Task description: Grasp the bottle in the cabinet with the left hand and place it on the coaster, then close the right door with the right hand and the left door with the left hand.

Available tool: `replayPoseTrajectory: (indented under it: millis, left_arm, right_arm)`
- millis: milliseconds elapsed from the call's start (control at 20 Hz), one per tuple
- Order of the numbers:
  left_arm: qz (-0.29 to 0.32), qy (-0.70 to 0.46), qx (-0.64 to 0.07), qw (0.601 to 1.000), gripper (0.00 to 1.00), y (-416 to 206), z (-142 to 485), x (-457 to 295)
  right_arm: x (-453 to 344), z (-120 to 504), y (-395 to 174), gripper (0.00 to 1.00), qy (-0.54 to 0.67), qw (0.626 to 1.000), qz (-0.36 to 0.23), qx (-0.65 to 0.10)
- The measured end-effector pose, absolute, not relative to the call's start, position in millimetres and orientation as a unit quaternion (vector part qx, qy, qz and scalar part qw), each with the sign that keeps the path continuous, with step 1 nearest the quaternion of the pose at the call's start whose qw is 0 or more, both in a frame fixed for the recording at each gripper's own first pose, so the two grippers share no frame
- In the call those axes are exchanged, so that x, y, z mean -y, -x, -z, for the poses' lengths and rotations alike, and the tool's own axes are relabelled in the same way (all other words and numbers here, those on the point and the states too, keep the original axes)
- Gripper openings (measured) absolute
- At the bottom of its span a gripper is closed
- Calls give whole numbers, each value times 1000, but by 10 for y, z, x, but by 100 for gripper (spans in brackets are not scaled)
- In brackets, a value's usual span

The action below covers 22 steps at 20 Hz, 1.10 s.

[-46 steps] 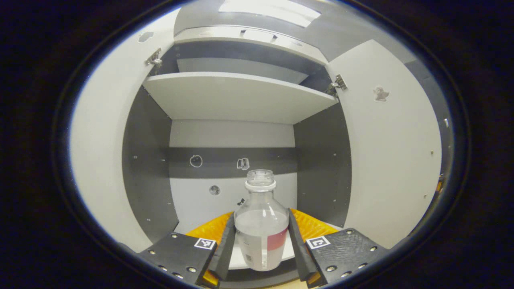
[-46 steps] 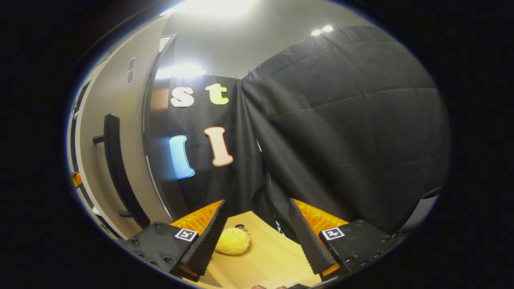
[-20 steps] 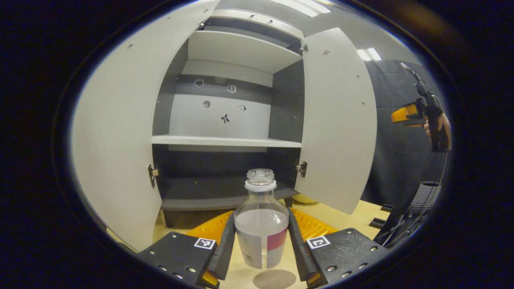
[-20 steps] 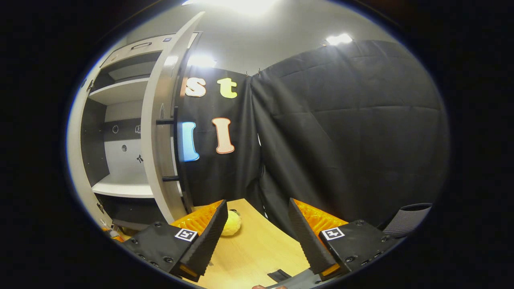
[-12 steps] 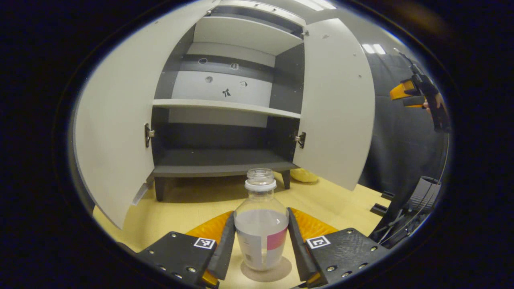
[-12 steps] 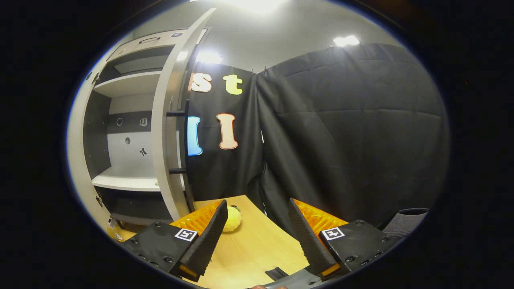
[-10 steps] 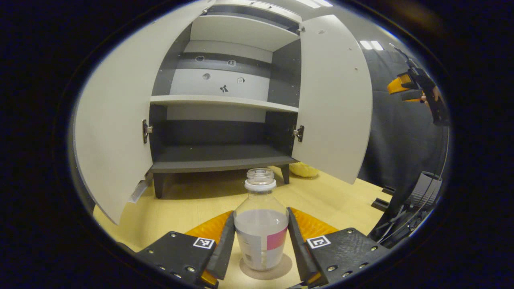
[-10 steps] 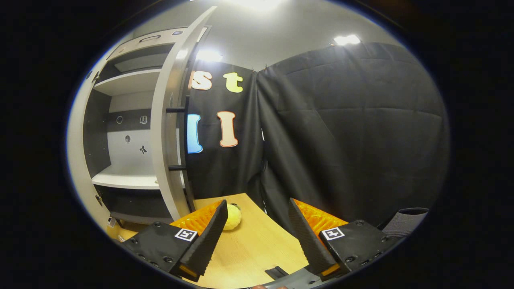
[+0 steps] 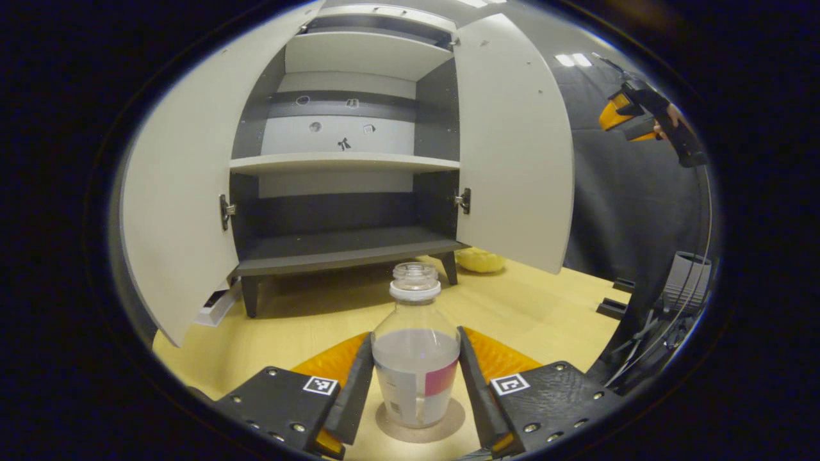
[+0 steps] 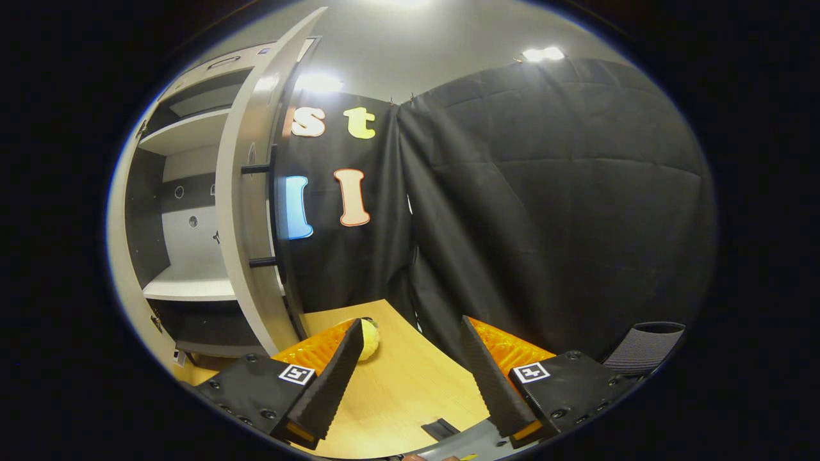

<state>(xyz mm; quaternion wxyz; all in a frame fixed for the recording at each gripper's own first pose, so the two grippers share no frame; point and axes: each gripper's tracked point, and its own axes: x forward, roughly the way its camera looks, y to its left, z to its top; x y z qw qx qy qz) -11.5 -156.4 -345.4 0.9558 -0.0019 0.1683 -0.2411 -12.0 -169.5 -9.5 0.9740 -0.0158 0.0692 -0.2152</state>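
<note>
A clear bottle (image 9: 416,358) with a white and pink label and no cap stands upright on the round brown coaster (image 9: 448,419) on the wooden table. My left gripper (image 9: 415,336) is shut on the bottle, one finger pressed on each side of its body. Behind it the cabinet (image 9: 346,250) stands with its left door (image 9: 186,192) and right door (image 9: 512,147) both swung open. In the right gripper view my right gripper (image 10: 410,322) is open and holds nothing, to the right of the right door's edge (image 10: 243,211) and its dark handle (image 10: 277,211).
A yellow soft object (image 9: 479,259) lies on the table under the right door, also seen as a yellow soft object (image 10: 368,339). In the left gripper view the right gripper (image 9: 624,121) is held high at the right by a hand. A grey bin (image 9: 688,282) stands beyond the table edge.
The bottle came out of the cabinet and down onto the coaster, still in my left gripper. My right gripper stayed open and drifted slightly beside the right door.
</note>
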Motion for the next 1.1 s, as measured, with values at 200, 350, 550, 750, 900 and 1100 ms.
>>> replayPoseTrajectory:
  millis: [200, 350, 550, 750, 900, 1100]
  left_arm:
    - [246, 6, -195, 949, 71, 251, 3506, 1534]
    - [237, 12, -210, 949, 80, 230, 3494, 1457]
    - [232, 36, -212, 949, 92, 240, 3331, 1380]
    - [281, 46, -185, 941, 86, 386, 2757, 1471]
    - [267, 65, -157, 949, 86, 402, 2209, 1342]
    - [208, 74, -111, 969, 86, 261, 1485, 1046]
  right_arm:
    - [1650, 159, 71, 96, 5, 975, 209, -76]
    - [1674, 207, 92, 96, 0, 974, 211, -80]
    - [1670, 242, 148, 96, -5, 973, 215, -80]
    - [1710, 299, 205, 97, -12, 971, 222, -87]
    - [1716, 286, 141, 96, -24, 972, 218, -85]
    - [1742, 143, -24, 96, -11, 977, 201, -63]
